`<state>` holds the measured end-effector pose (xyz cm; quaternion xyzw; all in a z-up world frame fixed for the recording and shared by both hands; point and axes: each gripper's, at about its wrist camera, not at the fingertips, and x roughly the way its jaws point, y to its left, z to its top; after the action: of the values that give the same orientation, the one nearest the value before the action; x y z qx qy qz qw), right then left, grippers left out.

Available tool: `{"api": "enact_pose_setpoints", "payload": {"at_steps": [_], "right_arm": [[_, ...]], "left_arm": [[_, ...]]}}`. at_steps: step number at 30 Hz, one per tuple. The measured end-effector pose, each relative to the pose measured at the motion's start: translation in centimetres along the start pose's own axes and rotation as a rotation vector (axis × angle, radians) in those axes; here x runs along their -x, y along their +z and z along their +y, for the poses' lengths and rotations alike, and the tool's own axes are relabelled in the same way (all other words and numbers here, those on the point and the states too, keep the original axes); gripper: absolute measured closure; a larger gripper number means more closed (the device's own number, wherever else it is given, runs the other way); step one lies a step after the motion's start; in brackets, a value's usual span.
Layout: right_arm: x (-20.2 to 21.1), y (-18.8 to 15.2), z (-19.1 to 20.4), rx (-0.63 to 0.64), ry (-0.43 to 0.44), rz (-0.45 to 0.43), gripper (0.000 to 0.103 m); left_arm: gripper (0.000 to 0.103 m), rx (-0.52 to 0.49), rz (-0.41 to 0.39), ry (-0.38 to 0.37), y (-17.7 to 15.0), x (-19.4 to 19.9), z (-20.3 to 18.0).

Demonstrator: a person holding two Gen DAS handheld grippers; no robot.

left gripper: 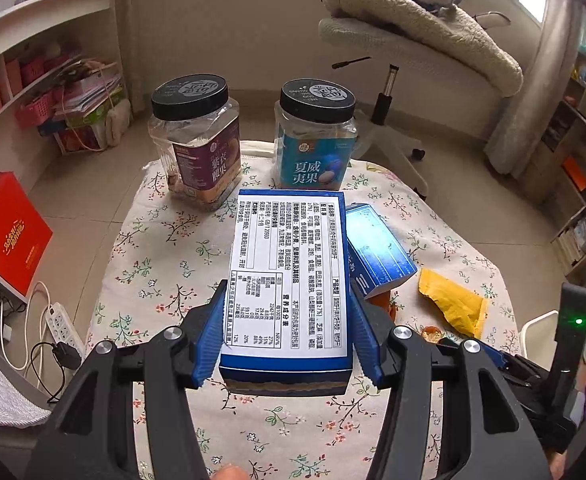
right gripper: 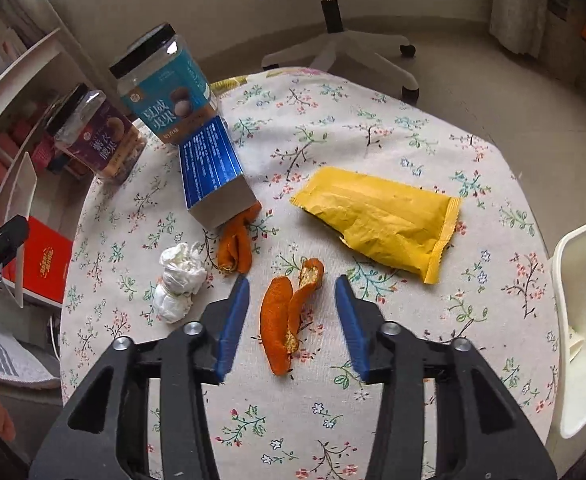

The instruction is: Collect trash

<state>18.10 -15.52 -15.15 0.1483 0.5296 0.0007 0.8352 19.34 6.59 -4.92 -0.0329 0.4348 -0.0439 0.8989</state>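
My left gripper (left gripper: 288,283) is shut on a blue carton (left gripper: 287,240) with a white printed label, held just above the floral tablecloth (left gripper: 165,248). My right gripper (right gripper: 293,280) stands open over a curled orange peel (right gripper: 279,328), which lies on the cloth between the fingers without touching the pads. A second orange peel (right gripper: 237,244) pokes out from under another blue carton (right gripper: 213,168). A crumpled white tissue (right gripper: 179,280) lies to the left. A yellow wrapper (right gripper: 381,216) lies to the right.
Two black-lidded snack jars, one teal (right gripper: 165,84) and one purple (right gripper: 97,132), stand at the table's far edge. A white plastic container (right gripper: 585,320) sits off the right edge. An office chair (right gripper: 333,40) stands beyond, with shelves and a red box (left gripper: 9,236) to the left.
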Motion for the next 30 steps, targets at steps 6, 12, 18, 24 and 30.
{"api": "enact_pose_setpoints", "payload": {"at_steps": [6,12,18,24,30], "right_arm": [[-3.4,-1.6,2.3,0.101,-0.09,0.053,0.05],[-2.1,-0.7,1.5,0.068,0.004,0.027,0.087],[3.0,1.2,2.0,0.065,0.099,-0.116,0.088],[8.0,2.0,2.0,0.104,0.091,-0.29,0.088],[11.0,2.3,0.9,0.124,0.049,-0.403,0.088]], "left_arm": [[0.048,-0.008,0.016,0.014,-0.2,-0.6,0.5],[0.048,-0.006,0.032,0.03,-0.5,-1.2,1.0],[0.048,0.0,-0.009,0.013,-0.4,-0.1,0.4],[0.048,-0.008,-0.088,0.016,-0.2,1.4,-1.2],[0.048,-0.045,-0.162,0.013,-0.3,2.8,-3.8]]}}
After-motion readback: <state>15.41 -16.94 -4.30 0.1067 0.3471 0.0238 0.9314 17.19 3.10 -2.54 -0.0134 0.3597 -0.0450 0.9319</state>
